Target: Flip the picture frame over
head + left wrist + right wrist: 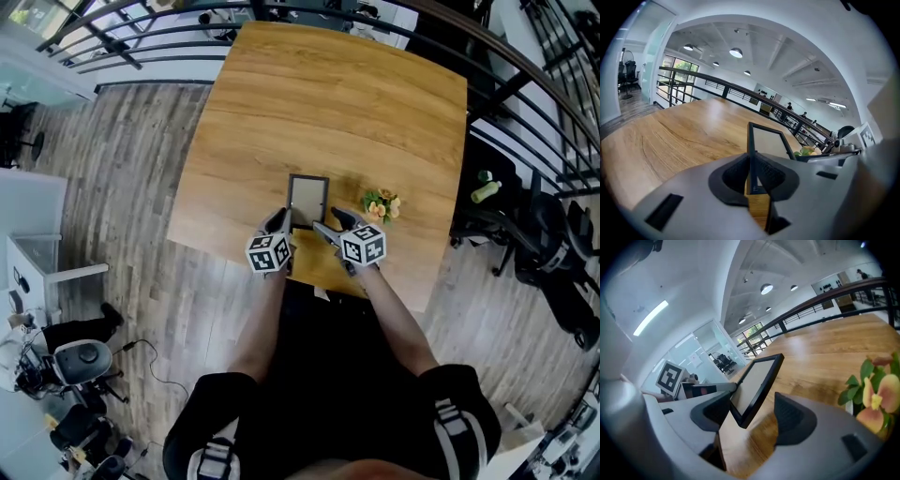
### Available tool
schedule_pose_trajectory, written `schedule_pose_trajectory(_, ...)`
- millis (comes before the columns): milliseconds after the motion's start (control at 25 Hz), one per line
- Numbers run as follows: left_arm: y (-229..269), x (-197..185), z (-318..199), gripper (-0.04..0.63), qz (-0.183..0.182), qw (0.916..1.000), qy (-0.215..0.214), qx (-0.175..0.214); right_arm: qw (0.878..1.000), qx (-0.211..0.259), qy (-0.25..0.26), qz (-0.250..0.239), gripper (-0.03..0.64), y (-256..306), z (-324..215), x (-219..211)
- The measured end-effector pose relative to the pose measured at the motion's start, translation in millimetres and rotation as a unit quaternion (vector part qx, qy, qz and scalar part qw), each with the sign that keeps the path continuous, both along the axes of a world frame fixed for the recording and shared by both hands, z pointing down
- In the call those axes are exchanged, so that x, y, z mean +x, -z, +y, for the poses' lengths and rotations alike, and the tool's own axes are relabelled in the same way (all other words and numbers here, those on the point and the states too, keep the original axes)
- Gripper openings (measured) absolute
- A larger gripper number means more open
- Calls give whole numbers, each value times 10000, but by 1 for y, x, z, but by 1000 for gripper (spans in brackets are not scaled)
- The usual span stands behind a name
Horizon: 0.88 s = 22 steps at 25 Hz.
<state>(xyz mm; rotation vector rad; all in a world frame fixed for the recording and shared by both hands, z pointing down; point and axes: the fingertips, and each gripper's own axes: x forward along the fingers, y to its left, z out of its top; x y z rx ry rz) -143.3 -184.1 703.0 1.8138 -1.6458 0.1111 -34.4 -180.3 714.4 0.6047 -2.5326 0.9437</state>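
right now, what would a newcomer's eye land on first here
A black picture frame sits near the front edge of the wooden table, with its near side raised and clamped edge-on in the left gripper. The right gripper stands open around the frame's other near corner. A small bunch of orange flowers sits on the wood just right of the frame.

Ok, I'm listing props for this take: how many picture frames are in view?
1. The picture frame is at the near edge of the table, tilted up, its left edge pinched in the left claw, one corner inside the open right claw. No other shows.
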Motion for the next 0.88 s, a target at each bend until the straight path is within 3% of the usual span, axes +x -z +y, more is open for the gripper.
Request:
schedule_pose_trajectory(160,15,11,2,60,-13,9999,68,153,9988,-297,90,-375,274,7,6,7)
schedule_pose_trajectory(360,34,24,8,60,-350,9988,2,344,9988,-69,401,-261,261,14,16,13)
schedule_pose_trajectory(720,54,52,15,60,-364,9975,11,608,9970,-244,391,-618,240,23,22,26)
schedule_pose_trajectory(880,58,52,19,60,-451,9970,-8,629,9943,-496,326,-887,168,27,22,27)
